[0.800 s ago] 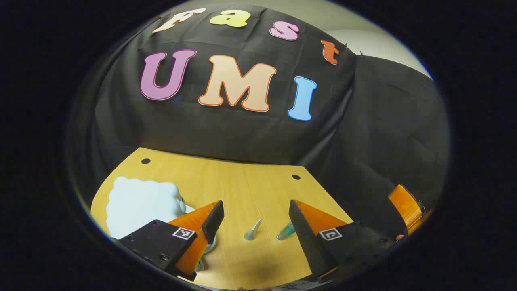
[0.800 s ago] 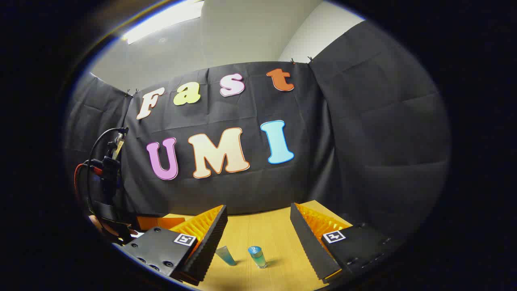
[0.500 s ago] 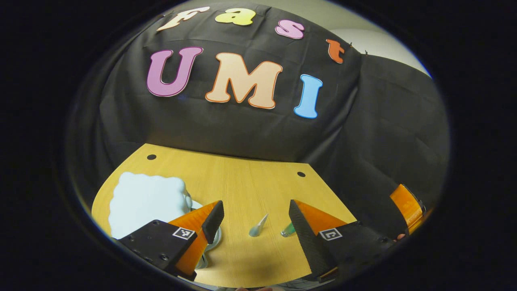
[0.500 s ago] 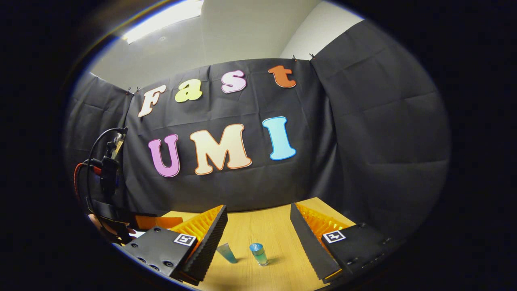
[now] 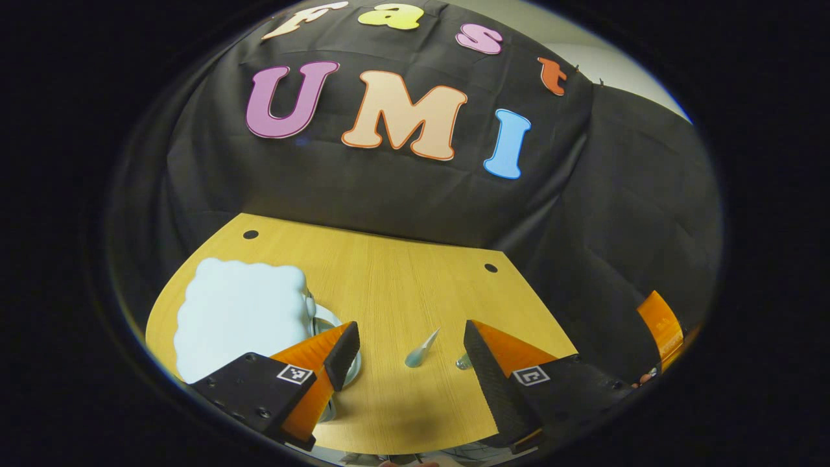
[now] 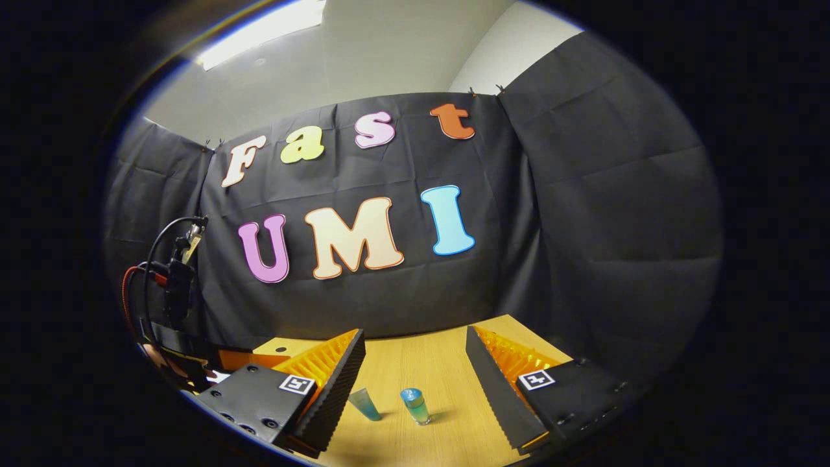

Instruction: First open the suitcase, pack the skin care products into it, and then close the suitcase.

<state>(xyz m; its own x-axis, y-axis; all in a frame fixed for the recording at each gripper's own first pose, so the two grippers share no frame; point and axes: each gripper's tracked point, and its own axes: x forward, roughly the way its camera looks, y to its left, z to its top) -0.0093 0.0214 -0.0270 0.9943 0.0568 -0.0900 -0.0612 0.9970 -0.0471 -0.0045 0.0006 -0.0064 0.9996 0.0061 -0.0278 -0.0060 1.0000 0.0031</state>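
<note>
Left gripper view: my left gripper (image 5: 408,350) hangs above the pale yellow wooden table (image 5: 395,279) with its jaws wide apart and nothing between the fingers. Ahead of the left finger lies the light blue, scallop-edged suitcase (image 5: 240,314), closed, flat on the table at the near left; a whitish rounded part at its right edge sits just beside my left fingertip, and I cannot tell what it is. In the gap between my fingers, on the table, rests a small tapered translucent tube (image 5: 420,349), its thin end pointing up and right. Just to its right, half hidden by my right finger, is a small clear bottle (image 5: 463,360). At the far right edge an orange part of my right gripper (image 5: 661,324) shows against the black cloth wall (image 5: 616,214).

Right gripper view: my right gripper (image 6: 415,373) is held low over the same table (image 6: 447,363), jaws likewise wide apart and empty. Between the fingers stand two skin care products: the tapered blue-green tube (image 6: 365,404), leaning close to my left finger, and the short clear bottle with a blue cap (image 6: 414,406), upright and just beside it, the two not touching. At the left edge, my left gripper's body (image 6: 175,292) shows with black and red cables (image 6: 146,272) looping from it, in front of the cloth wall.
</note>
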